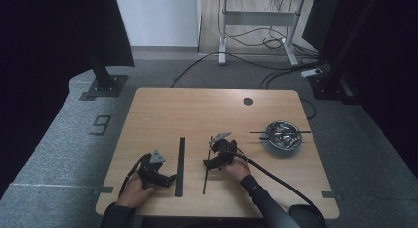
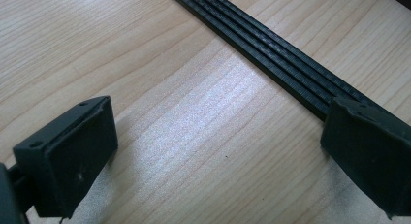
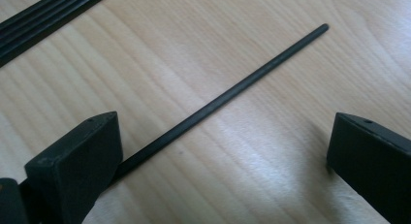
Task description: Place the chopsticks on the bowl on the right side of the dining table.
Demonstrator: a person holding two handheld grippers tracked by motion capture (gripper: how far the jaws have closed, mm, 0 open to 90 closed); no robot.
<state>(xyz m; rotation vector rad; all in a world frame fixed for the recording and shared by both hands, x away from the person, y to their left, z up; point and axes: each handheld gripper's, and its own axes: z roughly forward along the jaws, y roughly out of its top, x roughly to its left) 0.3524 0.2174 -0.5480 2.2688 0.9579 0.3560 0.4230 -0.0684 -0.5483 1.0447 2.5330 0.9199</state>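
On table, fingers wide, rod [image 3: 228, 95] between

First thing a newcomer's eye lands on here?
Probably the two black pieces lying lengthwise on the pale wooden table: a flat ribbed strip by the open left gripper, and a thin rod by the open right gripper. Next, the shiny metal bowl at the right, with a black stick across its rim.

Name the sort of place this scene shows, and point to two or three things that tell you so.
Probably a lab or workshop set up for recording: a bare wooden table stands on grey carpet, cables trail across the floor by a desk frame, and dark screens stand at both sides.
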